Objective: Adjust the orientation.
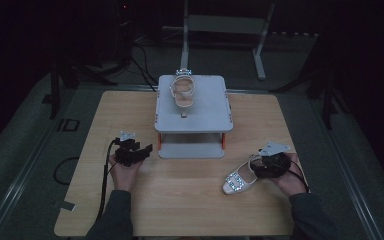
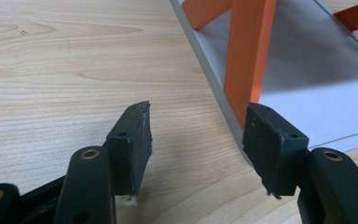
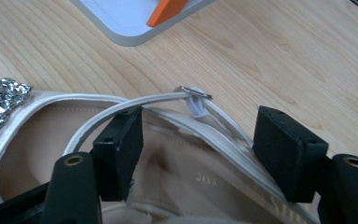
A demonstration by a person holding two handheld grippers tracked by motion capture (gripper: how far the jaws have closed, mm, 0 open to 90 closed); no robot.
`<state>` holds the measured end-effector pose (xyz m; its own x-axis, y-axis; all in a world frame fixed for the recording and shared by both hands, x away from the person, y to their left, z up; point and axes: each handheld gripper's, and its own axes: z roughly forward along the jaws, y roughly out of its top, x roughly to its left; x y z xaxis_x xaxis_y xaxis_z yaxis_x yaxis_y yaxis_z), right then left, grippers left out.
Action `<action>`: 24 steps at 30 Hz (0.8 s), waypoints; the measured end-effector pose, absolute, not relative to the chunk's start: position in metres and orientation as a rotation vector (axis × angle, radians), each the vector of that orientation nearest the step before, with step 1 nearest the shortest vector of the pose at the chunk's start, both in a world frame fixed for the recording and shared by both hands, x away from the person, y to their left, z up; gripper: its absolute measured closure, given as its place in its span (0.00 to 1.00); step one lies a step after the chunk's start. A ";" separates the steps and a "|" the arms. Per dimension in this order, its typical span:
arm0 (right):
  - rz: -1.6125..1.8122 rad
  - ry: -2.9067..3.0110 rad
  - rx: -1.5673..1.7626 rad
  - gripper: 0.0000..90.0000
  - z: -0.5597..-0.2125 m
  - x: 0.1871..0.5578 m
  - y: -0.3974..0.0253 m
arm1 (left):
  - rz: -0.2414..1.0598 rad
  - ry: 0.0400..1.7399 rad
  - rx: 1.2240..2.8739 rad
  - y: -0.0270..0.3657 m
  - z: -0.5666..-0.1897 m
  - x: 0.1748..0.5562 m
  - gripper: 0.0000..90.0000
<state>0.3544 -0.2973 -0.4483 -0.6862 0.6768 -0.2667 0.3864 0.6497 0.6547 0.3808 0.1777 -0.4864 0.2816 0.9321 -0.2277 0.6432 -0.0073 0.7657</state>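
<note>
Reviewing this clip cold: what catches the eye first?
The white shoe with its glittering buckle, lying at the table's near right, where the right tool straddles its heel strap with jaws open. Next, its mate sitting atop the grey two-tier rack at the table's middle.

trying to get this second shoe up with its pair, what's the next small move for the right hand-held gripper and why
Probably close the right hand-held gripper on the white shoe's heel end. Its jaws stand open, one inside the shoe and one outside the side wall, with the strap crossing between them, so nothing is held yet. The matching shoe already sits on the grey shelf rack.
</note>
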 end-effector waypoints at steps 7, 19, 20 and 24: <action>0.752 2.429 0.767 0.36 -0.448 0.361 -0.292 | 0.443 1.443 1.729 0.178 -0.486 0.381 0.47; 0.692 2.454 0.703 0.57 -0.452 0.365 -0.288 | 0.443 1.446 1.729 0.178 -0.487 0.381 0.47; 0.698 2.448 0.706 0.61 -0.452 0.364 -0.289 | 0.441 1.446 1.728 0.177 -0.487 0.381 0.47; 0.725 2.429 0.740 0.71 -0.449 0.362 -0.292 | 0.445 1.446 1.729 0.177 -0.488 0.381 0.47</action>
<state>0.3625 -0.2921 -0.4494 -0.7294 0.6160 -0.2974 0.3521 0.7109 0.6088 0.3811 0.1768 -0.4875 0.2786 0.9330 -0.2277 0.6435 -0.0053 0.7654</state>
